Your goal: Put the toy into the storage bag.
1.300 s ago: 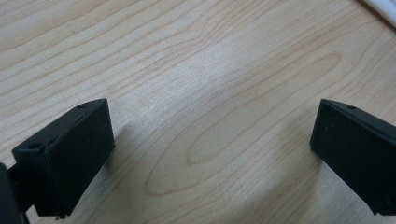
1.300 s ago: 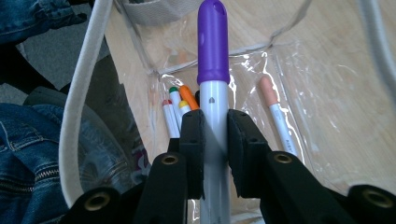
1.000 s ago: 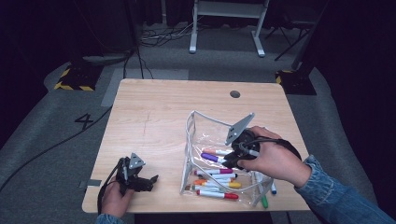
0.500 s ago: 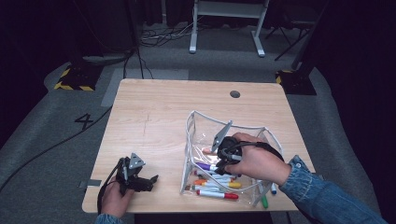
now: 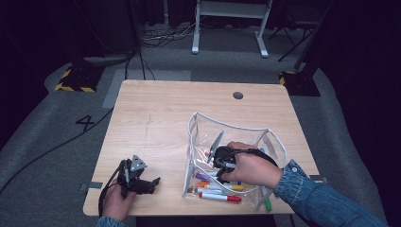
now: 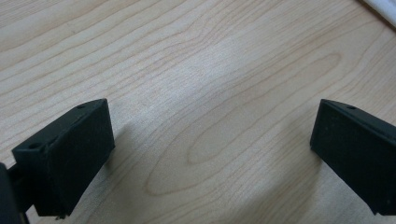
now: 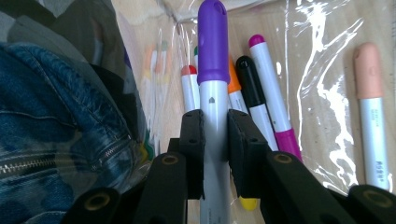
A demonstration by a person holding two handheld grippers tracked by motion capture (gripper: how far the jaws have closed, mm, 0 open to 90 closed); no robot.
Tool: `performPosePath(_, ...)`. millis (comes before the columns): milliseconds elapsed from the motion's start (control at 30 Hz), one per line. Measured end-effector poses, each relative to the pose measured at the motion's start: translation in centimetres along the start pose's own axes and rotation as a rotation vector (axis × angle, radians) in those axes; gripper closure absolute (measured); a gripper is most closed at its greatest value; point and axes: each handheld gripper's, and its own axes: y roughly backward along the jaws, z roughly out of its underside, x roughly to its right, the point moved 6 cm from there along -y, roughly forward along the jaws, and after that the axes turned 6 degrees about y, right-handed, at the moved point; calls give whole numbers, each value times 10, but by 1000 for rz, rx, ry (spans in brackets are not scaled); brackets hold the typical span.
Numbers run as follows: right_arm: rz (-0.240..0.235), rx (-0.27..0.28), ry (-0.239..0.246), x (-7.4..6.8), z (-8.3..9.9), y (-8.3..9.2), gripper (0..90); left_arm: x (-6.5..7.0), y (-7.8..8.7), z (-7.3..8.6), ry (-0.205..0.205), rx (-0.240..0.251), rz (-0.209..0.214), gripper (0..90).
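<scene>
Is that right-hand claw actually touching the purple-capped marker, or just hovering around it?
Touching. In the right gripper view, the right gripper has both black jaws pressed flat against the barrel of the purple-capped marker, with no gap either side.

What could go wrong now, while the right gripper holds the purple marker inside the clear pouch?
1. The right gripper clamps the purple marker on its smooth barrel, so it may slip or tilt.
2. Other markers, like the black one, lie close below; the purple one may land across them.
3. The clear pouch is soft, and the left gripper rests open on the table, away from it. The hand may drag the pouch when it comes out.
</scene>
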Motion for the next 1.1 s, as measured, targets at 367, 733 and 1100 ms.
performPosePath(367,69,18,13,7,2,-6,648,0,0,0,-1,0,0,0)
performPosePath(733,226,238,-14,15,10,59,547,0,0,0,-1,0,0,0)
performPosePath(1100,324,390,-160,23,63,121,534,0,0,0,2,2,0,0)
